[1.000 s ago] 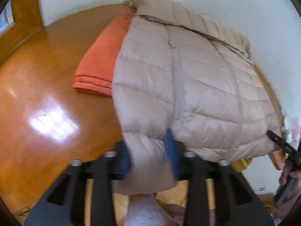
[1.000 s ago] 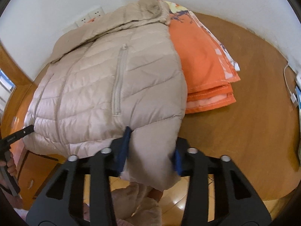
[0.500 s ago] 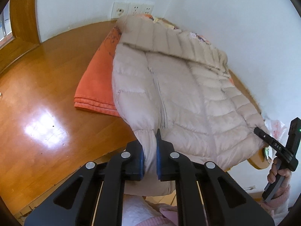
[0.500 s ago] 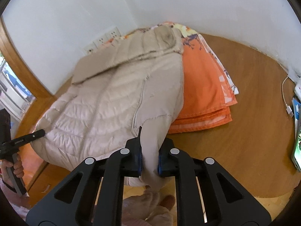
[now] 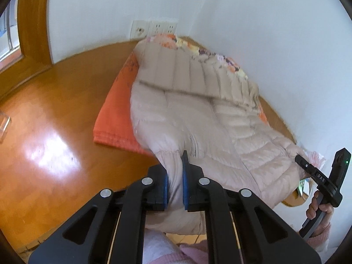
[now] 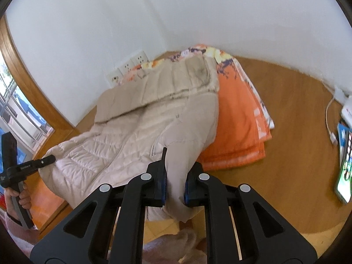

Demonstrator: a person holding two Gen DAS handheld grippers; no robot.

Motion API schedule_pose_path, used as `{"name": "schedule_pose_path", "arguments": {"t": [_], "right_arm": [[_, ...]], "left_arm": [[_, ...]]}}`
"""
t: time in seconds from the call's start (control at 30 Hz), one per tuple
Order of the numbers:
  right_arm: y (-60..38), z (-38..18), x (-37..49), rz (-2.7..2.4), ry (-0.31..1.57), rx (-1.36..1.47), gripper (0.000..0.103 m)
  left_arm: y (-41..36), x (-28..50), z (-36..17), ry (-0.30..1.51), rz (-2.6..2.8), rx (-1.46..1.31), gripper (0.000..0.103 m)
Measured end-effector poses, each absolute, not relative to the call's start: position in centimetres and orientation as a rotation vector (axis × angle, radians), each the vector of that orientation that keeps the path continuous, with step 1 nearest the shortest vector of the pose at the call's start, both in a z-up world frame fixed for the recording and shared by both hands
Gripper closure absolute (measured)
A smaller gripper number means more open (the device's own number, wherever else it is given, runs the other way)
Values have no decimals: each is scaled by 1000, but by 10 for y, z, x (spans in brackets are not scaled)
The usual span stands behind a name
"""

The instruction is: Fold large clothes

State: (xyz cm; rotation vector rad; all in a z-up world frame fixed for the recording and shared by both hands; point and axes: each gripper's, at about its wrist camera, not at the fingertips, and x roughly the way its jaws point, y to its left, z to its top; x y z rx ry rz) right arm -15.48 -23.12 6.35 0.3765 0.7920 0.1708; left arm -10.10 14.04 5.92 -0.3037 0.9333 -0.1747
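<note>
- A beige quilted puffer jacket (image 5: 198,118) is lying across a folded orange blanket with a floral edge (image 5: 114,118), which is sitting on the glossy brown wooden tabletop (image 5: 55,132) in the corner by the white wall.
- The jacket is showing stitched horizontal channels, a slightly shiny fabric and a long seam running down its middle; its collar end is resting nearest the white wall sockets (image 5: 154,27).
- The near edge of the jacket is hanging over the front edge of the tabletop.
- The left tongs (image 5: 175,187) are squeezing one near corner of the jacket between their blue pads, jaws narrow on the bunched fabric.
- The right tongs (image 6: 175,182) are pinching the other near corner in the same way, fabric drooping below them.
</note>
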Motion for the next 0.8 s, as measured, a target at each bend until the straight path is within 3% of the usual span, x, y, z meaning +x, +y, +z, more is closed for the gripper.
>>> {"name": "schedule_pose_path", "arguments": {"t": [0.47, 0.8], "right_arm": [[-234, 103, -73, 108, 670, 324, 91], [-235, 90, -2, 22, 676, 326, 90]], "left_arm": [[142, -7, 94, 811, -179, -224, 92], [139, 71, 76, 825, -192, -152, 91]]}}
